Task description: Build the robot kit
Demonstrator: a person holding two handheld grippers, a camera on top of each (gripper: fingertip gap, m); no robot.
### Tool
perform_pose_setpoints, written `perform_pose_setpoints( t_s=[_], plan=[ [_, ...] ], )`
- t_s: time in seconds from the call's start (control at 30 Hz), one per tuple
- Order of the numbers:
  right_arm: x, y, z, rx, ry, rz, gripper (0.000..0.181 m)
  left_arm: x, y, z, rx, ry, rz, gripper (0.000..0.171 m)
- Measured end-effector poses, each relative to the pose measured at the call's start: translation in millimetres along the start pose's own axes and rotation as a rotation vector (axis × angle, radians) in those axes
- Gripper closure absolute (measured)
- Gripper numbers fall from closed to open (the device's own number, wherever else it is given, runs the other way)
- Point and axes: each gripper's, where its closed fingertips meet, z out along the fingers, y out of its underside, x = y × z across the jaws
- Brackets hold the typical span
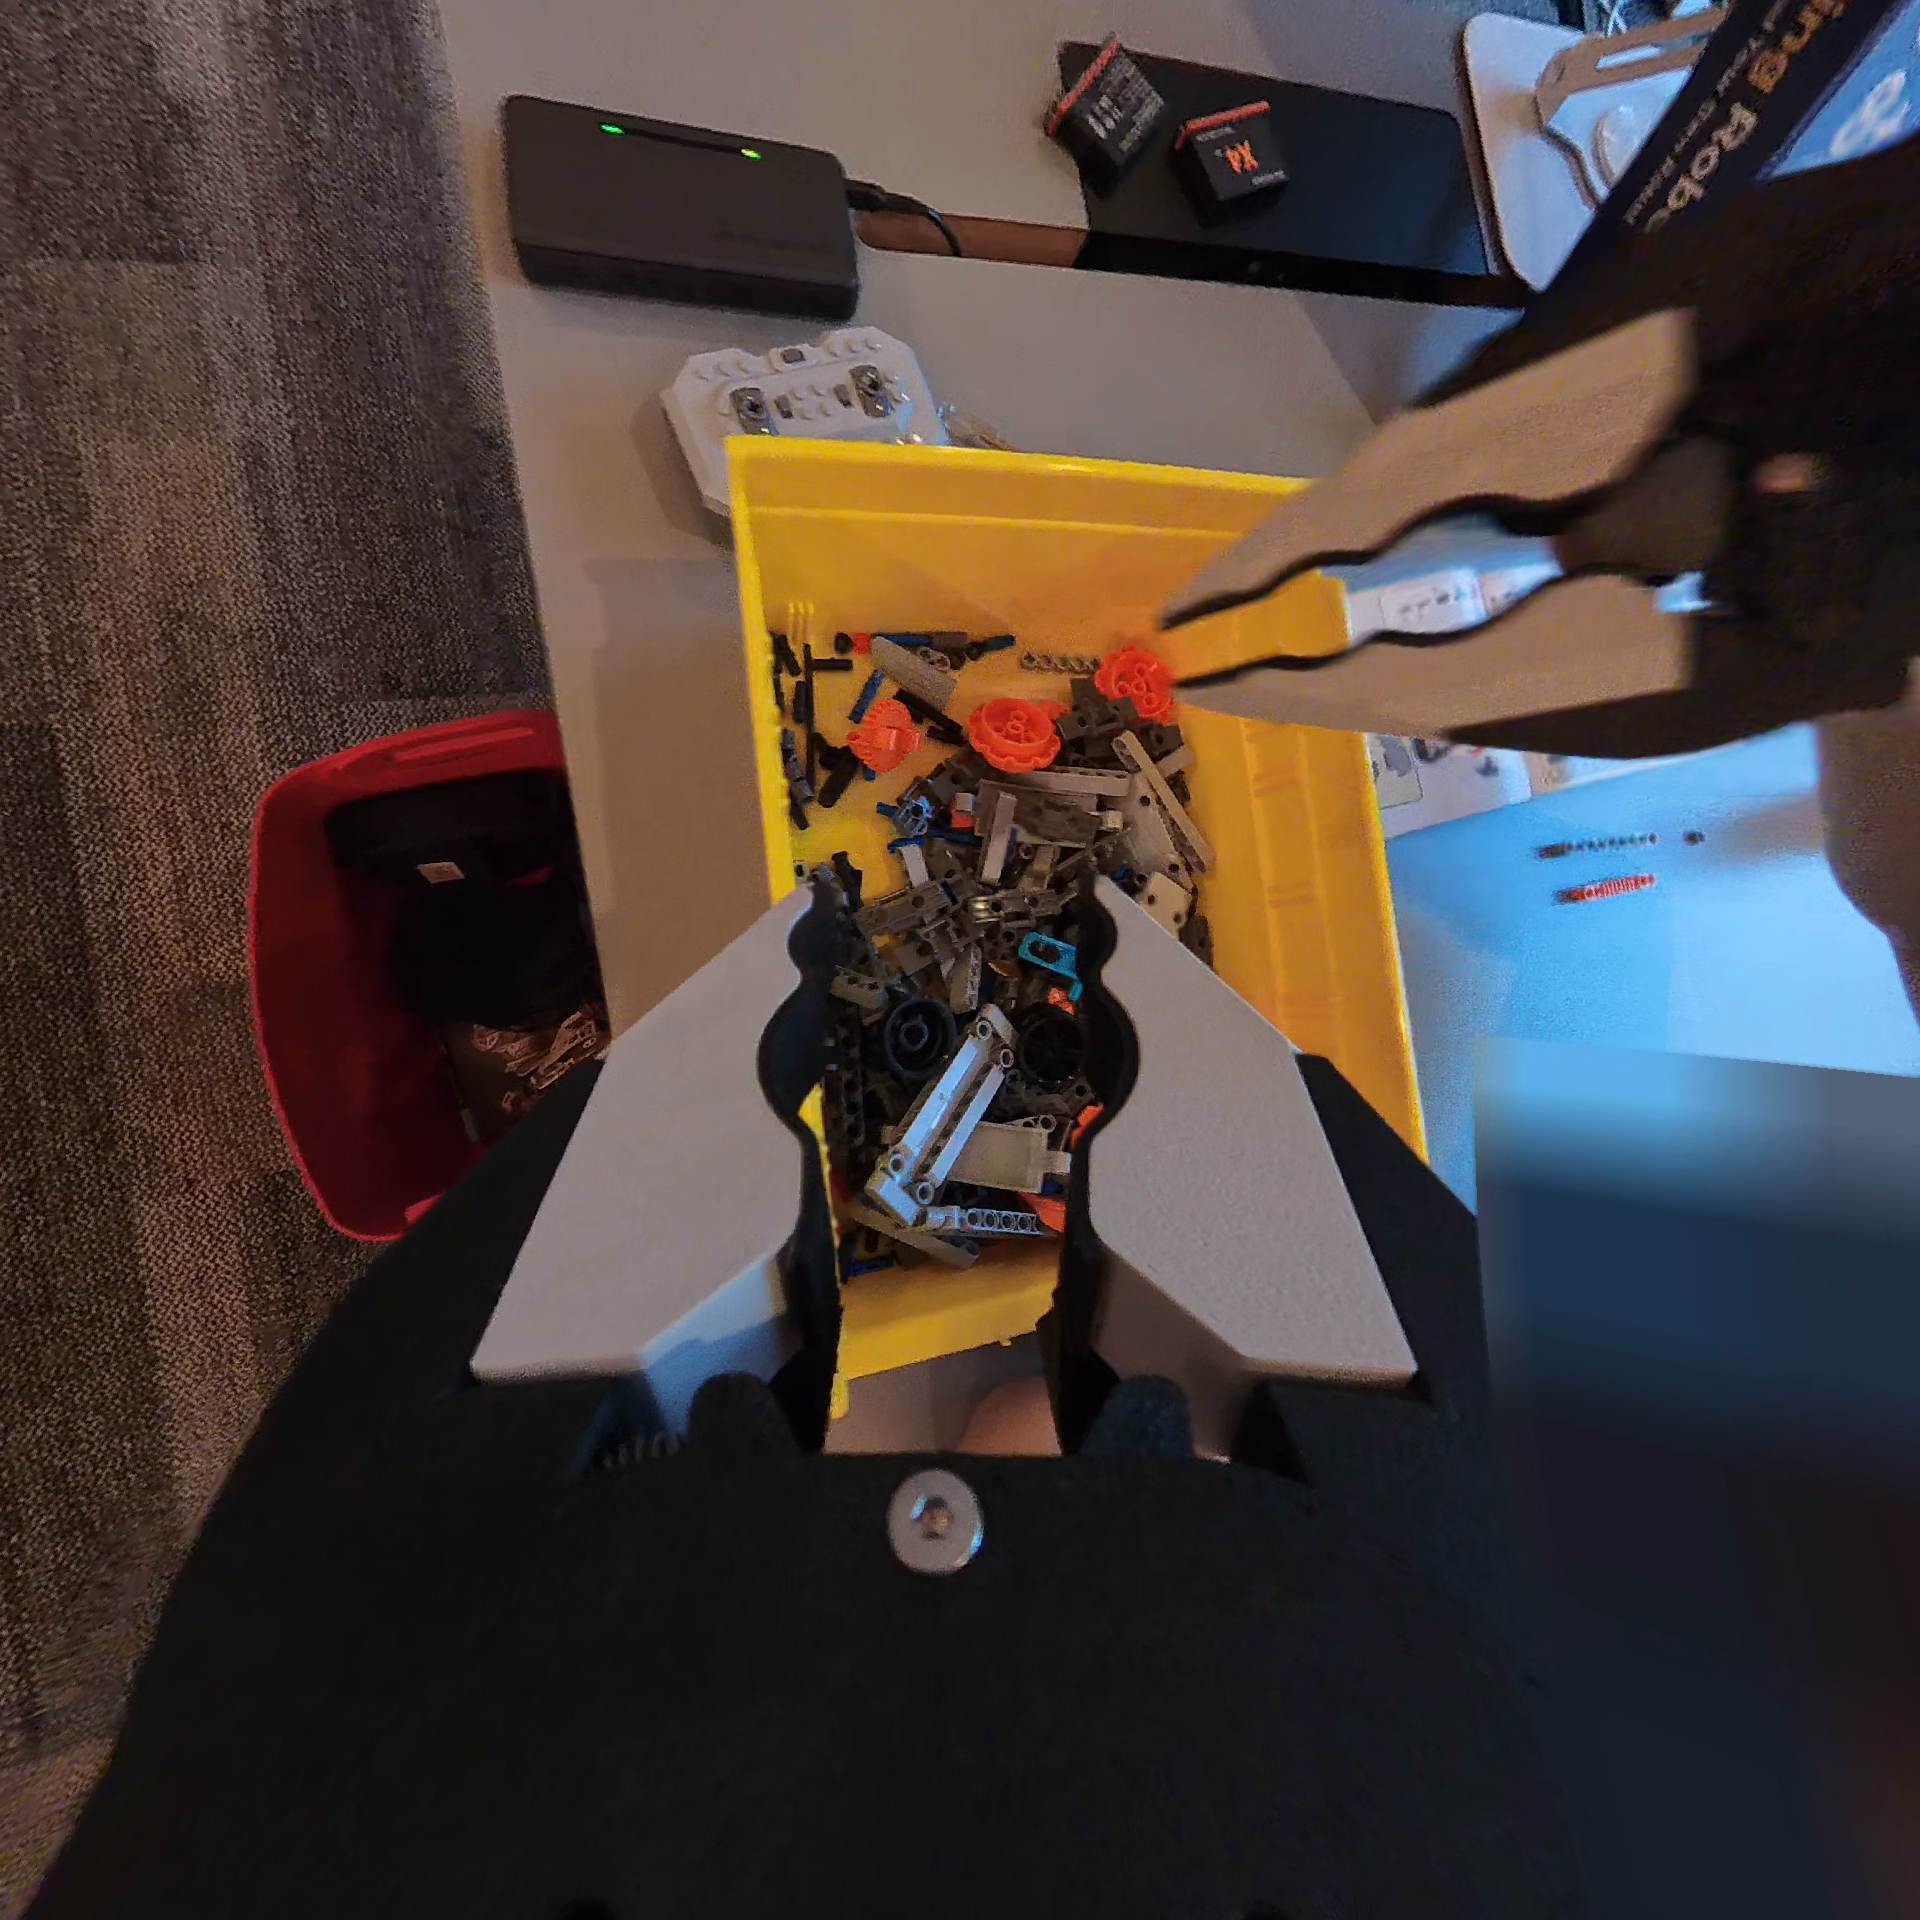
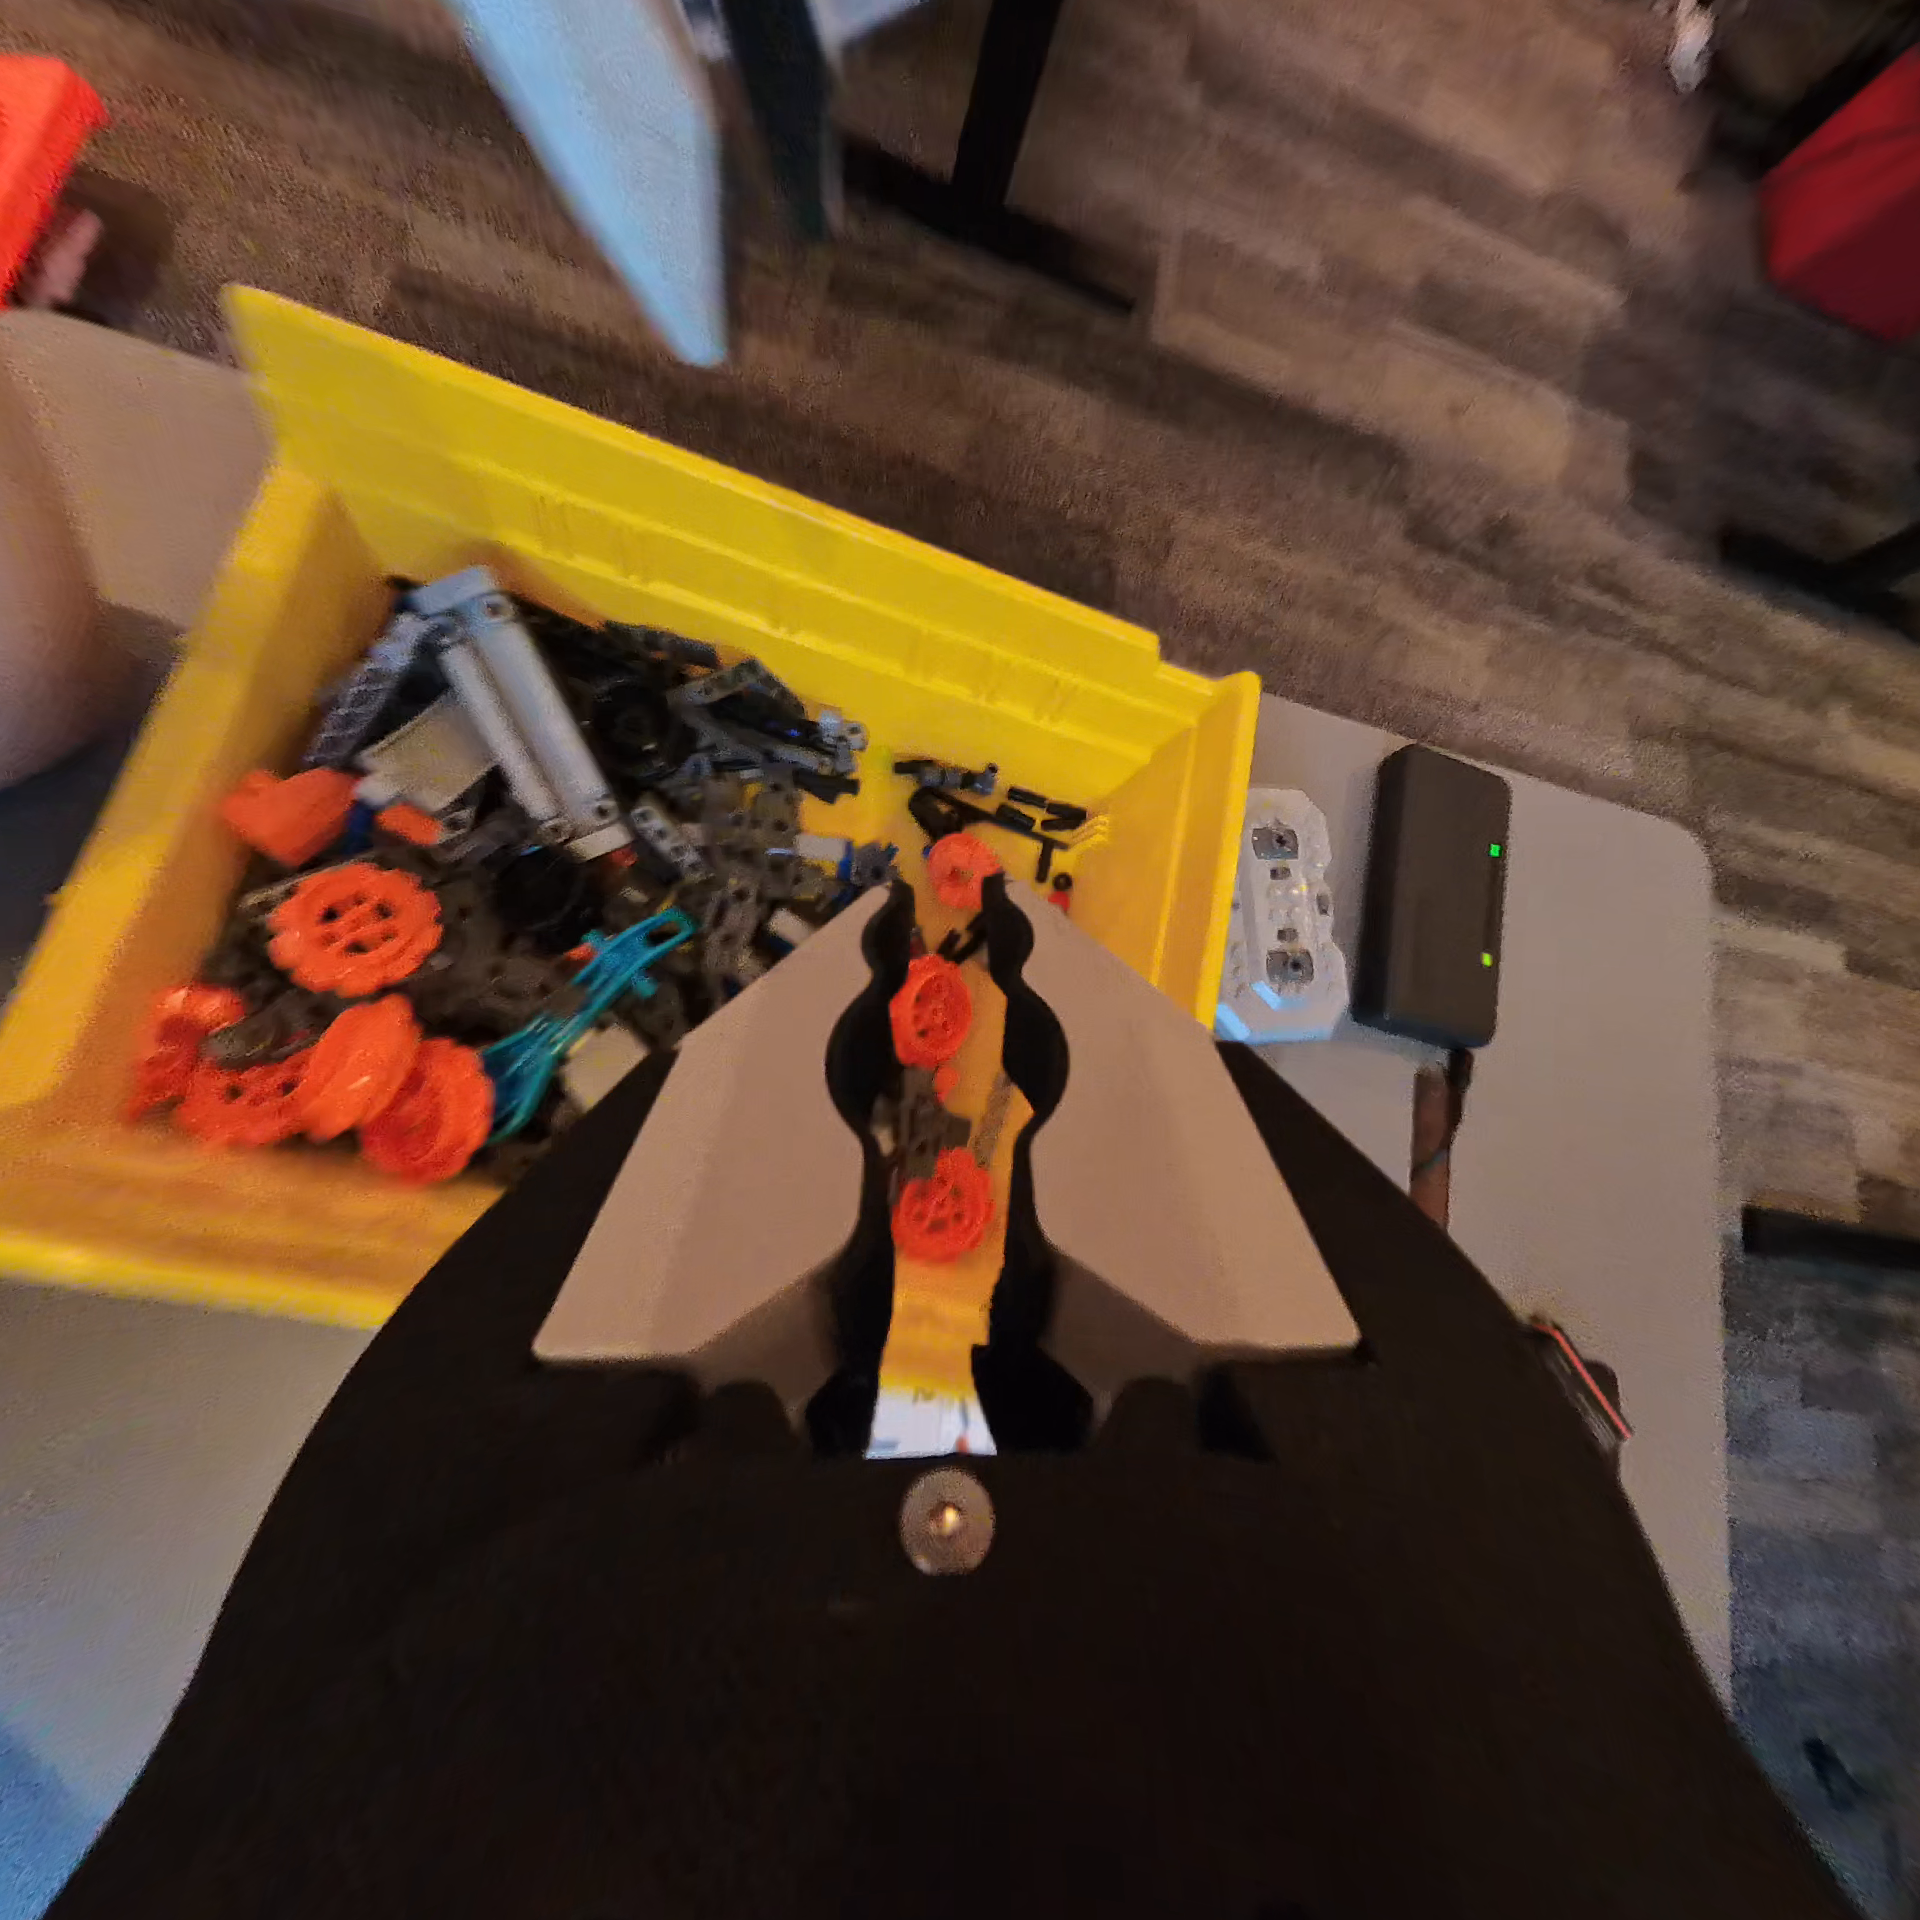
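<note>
Left tongs (image 1: 961, 904): spread wide, holding nothing — hovering over the near end of the yellow bin (image 1: 1039, 499), above grey beams.
Right tongs (image 2: 943, 896): narrowly parted, empty — tips low at the bin's far end.
Nearest piece: orange wheel (image 1: 1135, 681), just beside the right tips.
Bin: on the desk (image 1: 623, 675).

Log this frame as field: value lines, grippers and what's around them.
left gripper: open, above grey and black parts in yellow bin
right gripper: open, narrow gap, tips over orange wheels
bin contents: building parts, orange wheels, teal piece
beside bin: white hub, black box
floor: red bin
</note>
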Motion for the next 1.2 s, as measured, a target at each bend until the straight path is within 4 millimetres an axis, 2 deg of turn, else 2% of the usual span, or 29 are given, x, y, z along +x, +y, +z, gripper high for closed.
perform_pose_setpoints(
  t_s=[0.13, 0.2, 0.3, 0.4, 0.73, 1.03, 1.2],
  plan=[
    [29, 13, 71, -0.182, -0.012, 0.063, 0.174, -17, -2, -12, 0.059, -0.024, -0.065, 0.128],
    [31, 24, 94, -0.264, -0.015, 0.097, 0.175, -23, -5, -15, 0.085, -0.022, -0.102, 0.128],
    [31, 36, 115, -0.345, 0.029, 0.089, 0.180, -27, -5, -18, 0.098, -0.024, -0.120, 0.128],
    [38, 50, 127, -0.432, 0.096, 0.062, 0.178, -26, -6, -19, 0.106, -0.022, -0.113, 0.128],
    [34, 66, 152, -0.524, 0.099, 0.019, 0.172, -21, -8, -19, 0.111, -0.016, -0.096, 0.126],
    [37, 73, 156, -0.568, 0.108, 0.001, 0.168, -23, -9, -23, 0.128, -0.020, -0.109, 0.125],
    [33, 74, 157, -0.592, 0.073, -0.009, 0.177, -21, -8, -23, 0.123, -0.013, -0.098, 0.124]
  ],
)
